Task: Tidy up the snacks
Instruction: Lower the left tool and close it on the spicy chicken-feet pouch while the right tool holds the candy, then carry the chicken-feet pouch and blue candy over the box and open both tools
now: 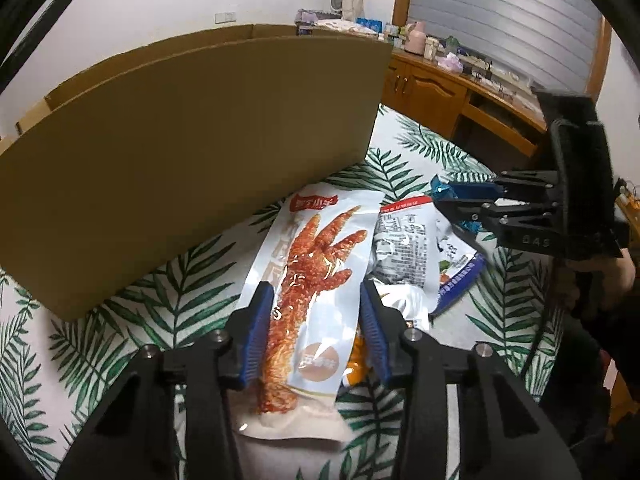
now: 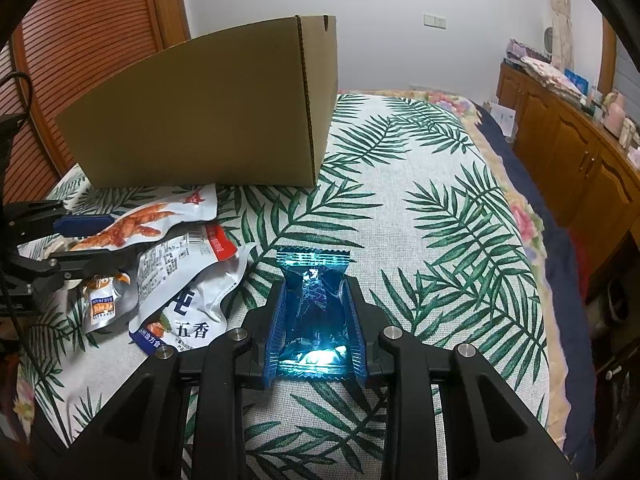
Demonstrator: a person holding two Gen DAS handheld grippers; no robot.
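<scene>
My left gripper (image 1: 316, 292) is shut on a white chicken-foot snack packet (image 1: 316, 264), its blue pads pressing both sides; the packet also shows in the right wrist view (image 2: 140, 220). My right gripper (image 2: 314, 292) is shut on a shiny blue snack packet (image 2: 314, 308) above the bedspread; it also shows at the right of the left wrist view (image 1: 452, 200). A white packet with red top and printed text (image 1: 404, 248) (image 2: 180, 264) lies beside the chicken-foot packet. A large open cardboard box (image 1: 192, 152) (image 2: 208, 112) stands behind the snacks.
Everything sits on a bed with a green leaf-print cover (image 2: 420, 208). A small orange-and-white packet (image 2: 100, 304) lies in the pile. A wooden cabinet with clutter (image 1: 440, 80) runs along the wall. A wooden slatted door (image 2: 80, 40) stands behind the box.
</scene>
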